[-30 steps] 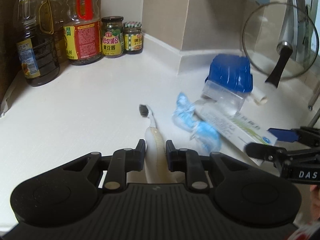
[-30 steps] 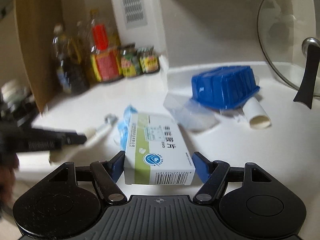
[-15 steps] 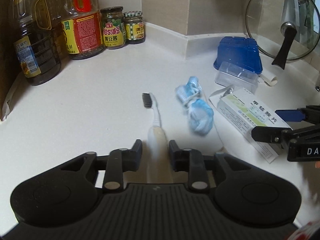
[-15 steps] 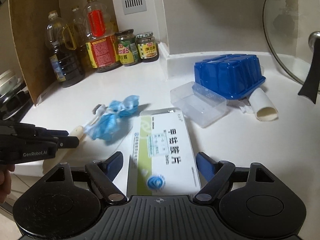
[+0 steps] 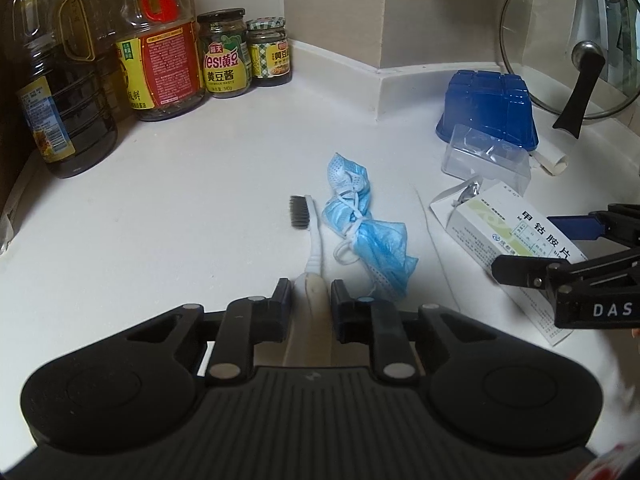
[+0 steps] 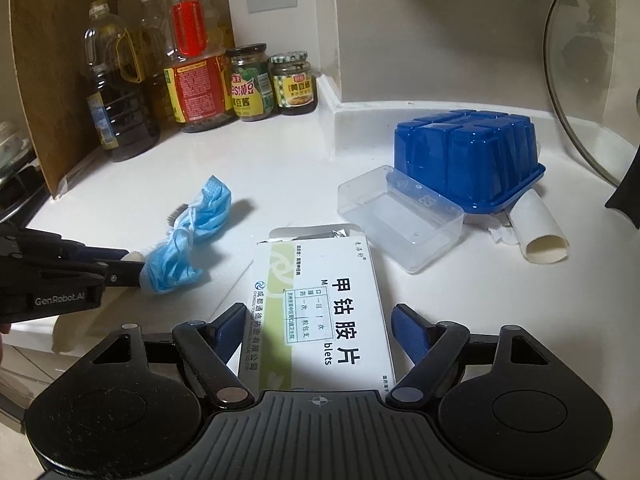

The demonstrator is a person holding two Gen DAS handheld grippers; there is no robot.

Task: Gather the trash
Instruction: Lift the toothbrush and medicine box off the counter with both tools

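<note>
My left gripper point(image 5: 311, 292) is shut on the handle of a white toothbrush point(image 5: 313, 240), whose dark bristles point away over the white counter. A crumpled blue face mask point(image 5: 364, 232) lies just right of it, also in the right wrist view point(image 6: 188, 240). My right gripper point(image 6: 318, 320) is open around a white and green medicine box point(image 6: 320, 308), its blue fingers standing clear of the box sides. The box also shows in the left wrist view point(image 5: 516, 236), between the right gripper's fingers point(image 5: 516, 270).
A clear plastic box point(image 6: 400, 220), an upturned blue tray point(image 6: 468, 156) and a cardboard roll point(image 6: 540, 232) lie at the right. Oil bottles point(image 5: 60, 92) and sauce jars point(image 5: 226, 56) stand at the back left. A glass pot lid point(image 5: 568, 44) leans on the right wall.
Both grippers have drawn back toward the counter's near edge. The toothbrush came along in the left gripper. The medicine box slid nearer with the right gripper. The mask stays on the counter.
</note>
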